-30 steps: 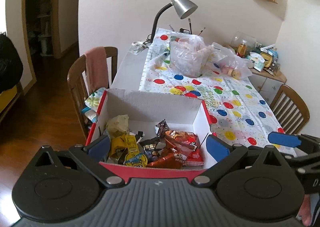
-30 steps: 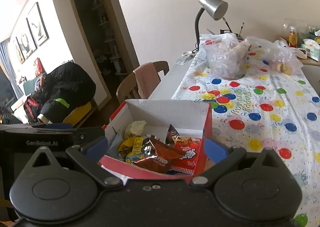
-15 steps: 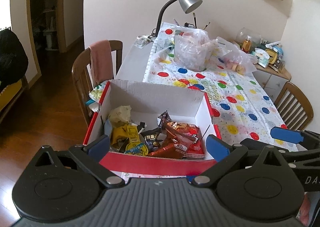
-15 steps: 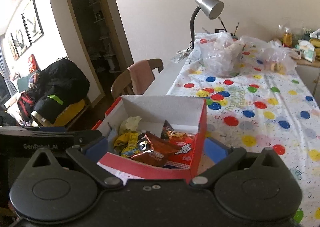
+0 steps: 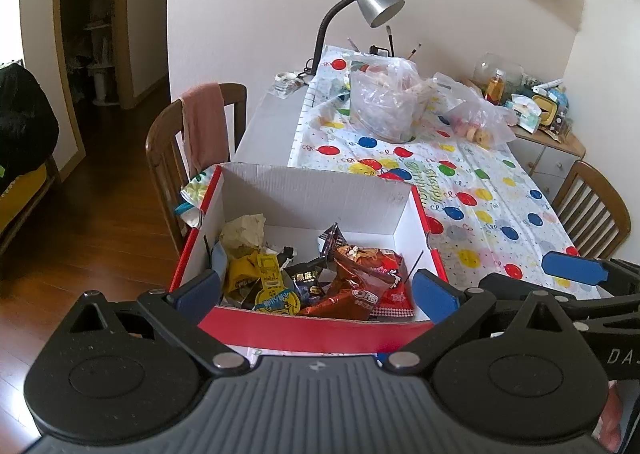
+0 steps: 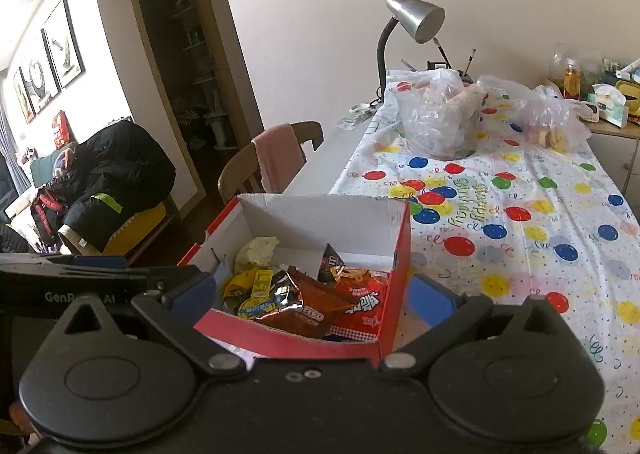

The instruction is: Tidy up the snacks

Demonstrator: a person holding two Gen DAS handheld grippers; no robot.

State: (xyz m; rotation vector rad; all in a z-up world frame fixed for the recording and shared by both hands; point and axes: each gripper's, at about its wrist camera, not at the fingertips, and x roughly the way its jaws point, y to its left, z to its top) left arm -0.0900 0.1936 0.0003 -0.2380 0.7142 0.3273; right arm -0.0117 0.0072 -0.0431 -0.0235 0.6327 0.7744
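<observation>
The box [image 5: 320, 194] is red outside and plain white inside, holding a yellow packet [image 5: 256, 274], a brown Oreo bag [image 5: 352, 286] and a red packet with a checked edge [image 5: 392, 294]. The desk's cloth [image 6: 520, 214] is white with red, blue, yellow and green balloons. The gripper fingers [image 5: 434, 288] carry blue pads on black.

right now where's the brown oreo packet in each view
Left wrist: the Oreo packet lies low and centre-right in the red box, against its near wall.
Right wrist: the packet lies lower centre, on top of the pile.
Shared landmark: the silver desk lamp at the table's far end.
</observation>
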